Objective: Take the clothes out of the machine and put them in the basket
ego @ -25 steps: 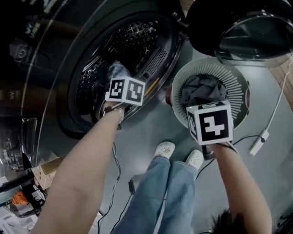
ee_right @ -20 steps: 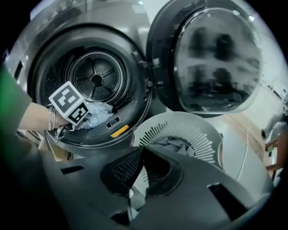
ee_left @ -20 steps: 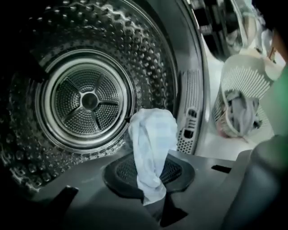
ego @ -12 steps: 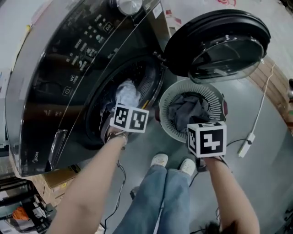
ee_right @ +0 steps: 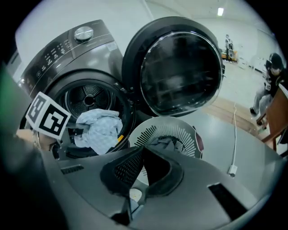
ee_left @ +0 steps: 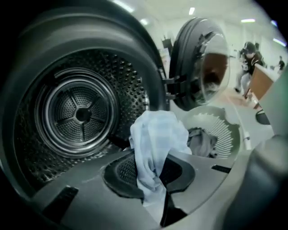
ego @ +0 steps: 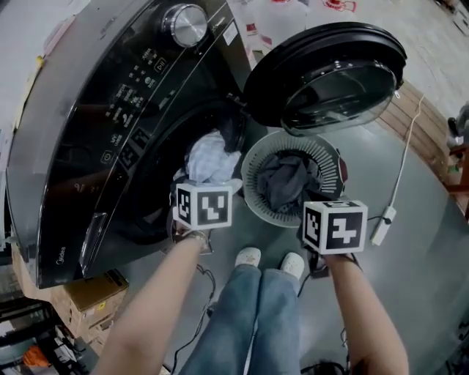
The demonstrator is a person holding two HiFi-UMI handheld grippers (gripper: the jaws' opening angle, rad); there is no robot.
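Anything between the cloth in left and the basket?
Nothing visible. The left gripper is shut on the pale blue cloth at the drum mouth; the white slatted plastic basket sits beside it, top open. The shut right gripper is at its near rim, off that path.

Grey floor (ego: 432, 278), white cable (ego: 382, 223) (trailing across), cardboard boxes (ego: 94, 290), ceiling lights (ee_left: 192, 11)
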